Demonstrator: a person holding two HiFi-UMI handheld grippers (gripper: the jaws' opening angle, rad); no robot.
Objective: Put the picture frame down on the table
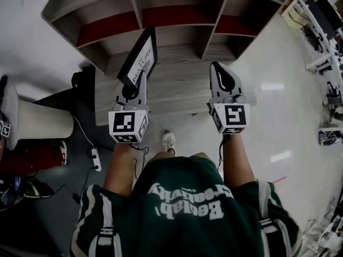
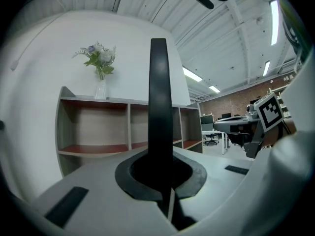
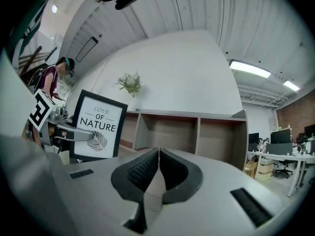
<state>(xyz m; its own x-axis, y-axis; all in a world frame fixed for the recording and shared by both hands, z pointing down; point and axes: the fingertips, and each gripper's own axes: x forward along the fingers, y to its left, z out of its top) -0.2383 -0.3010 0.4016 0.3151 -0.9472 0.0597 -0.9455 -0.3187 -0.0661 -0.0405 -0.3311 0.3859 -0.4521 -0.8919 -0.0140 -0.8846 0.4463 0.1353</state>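
Not done yet. Facing the shelf. Right in front of the shelf, a low wooden surface, probably the table meant, though hard to be sure from above. Over that, before the shelf's left-middle bay, the frame: upright, in the air, seemingly clear of the wood. Clamped at its lower rim by the left hand-held gripper, pinched tight on the thin black edge. To the right, before the shelf's right bay, the right hand-held gripper, closed on nothing. Done so far: carrying up to the shelf. Left: lowering onto the surface before the shelf, then letting go.
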